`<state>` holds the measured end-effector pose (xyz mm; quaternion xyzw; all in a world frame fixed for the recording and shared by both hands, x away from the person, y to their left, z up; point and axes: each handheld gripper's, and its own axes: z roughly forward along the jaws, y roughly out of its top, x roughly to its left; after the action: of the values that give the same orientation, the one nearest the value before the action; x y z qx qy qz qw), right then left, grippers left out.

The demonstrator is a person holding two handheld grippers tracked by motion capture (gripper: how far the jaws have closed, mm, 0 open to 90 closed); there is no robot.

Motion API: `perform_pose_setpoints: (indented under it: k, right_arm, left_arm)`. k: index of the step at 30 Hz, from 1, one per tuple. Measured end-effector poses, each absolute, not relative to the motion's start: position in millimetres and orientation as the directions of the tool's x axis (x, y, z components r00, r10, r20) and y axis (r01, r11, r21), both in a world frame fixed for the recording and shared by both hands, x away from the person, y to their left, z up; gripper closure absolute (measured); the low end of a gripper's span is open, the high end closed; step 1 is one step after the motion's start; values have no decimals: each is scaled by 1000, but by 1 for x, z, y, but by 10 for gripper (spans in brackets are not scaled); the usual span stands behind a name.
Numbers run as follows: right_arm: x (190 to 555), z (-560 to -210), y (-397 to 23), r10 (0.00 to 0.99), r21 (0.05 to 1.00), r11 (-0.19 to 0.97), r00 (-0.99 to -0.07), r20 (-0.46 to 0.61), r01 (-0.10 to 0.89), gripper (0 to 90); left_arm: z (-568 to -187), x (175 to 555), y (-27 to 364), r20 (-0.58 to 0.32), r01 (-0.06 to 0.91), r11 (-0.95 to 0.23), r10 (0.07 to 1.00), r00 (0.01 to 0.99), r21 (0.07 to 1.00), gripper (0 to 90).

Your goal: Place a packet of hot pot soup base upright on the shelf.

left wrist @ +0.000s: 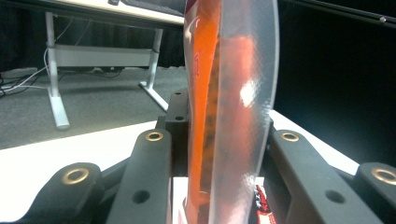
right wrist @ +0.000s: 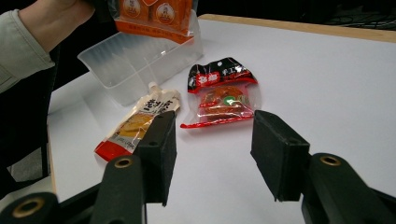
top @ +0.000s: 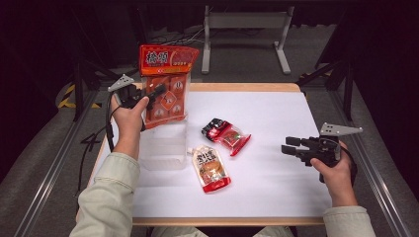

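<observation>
Left hand-held gripper (top: 157, 92) clamped on orange snack bag (top: 165, 86), held upright above clear bin (top: 163, 145) for dropping in; right hand-held gripper (top: 292, 145) jaws apart, empty, waiting over worktop (top: 276, 123).

High view overhead, tongs views low, sharing white table (top: 276, 128)

Two black jaws apart over white table (right wrist: 327, 84), nothing between. Beyond: red-and-black clear snack packet (right wrist: 223, 93) lying flat, cream-and-red spouted pouch (right wrist: 140, 122) beside it, clear plastic tub (right wrist: 135, 63) farther left, orange multipack bag (right wrist: 154, 16) hanging above tub.
</observation>
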<state>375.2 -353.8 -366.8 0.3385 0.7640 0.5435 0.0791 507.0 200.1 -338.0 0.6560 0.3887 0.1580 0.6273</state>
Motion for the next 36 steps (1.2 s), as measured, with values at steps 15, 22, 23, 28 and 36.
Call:
perform_pose_setpoints:
  k: [15, 22, 23, 28, 36]
  right_arm:
    - [375, -367, -353, 600, 885, 179, -760, 248, 430, 507]
    - [375, -367, -353, 598, 886, 181, -763, 246, 427, 507]
    - [375, -367, -353, 598, 886, 181, -763, 246, 427, 507]
    - [374, -366, -353, 596, 887, 179, -764, 246, 426, 507]
    - [374, -367, -353, 596, 886, 181, -764, 247, 427, 506]
  left_arm:
    - [-349, 512, 190, -291, 339, 78, 712, 639, 938, 707]
    - [-350, 515, 186, -287, 346, 66, 714, 639, 936, 706]
    - [-350, 515, 185, -290, 348, 71, 717, 634, 935, 706]
    - [-352, 515, 185, -298, 348, 85, 723, 623, 934, 706]
    - [-361, 509, 193, -281, 360, 48, 722, 632, 932, 705]
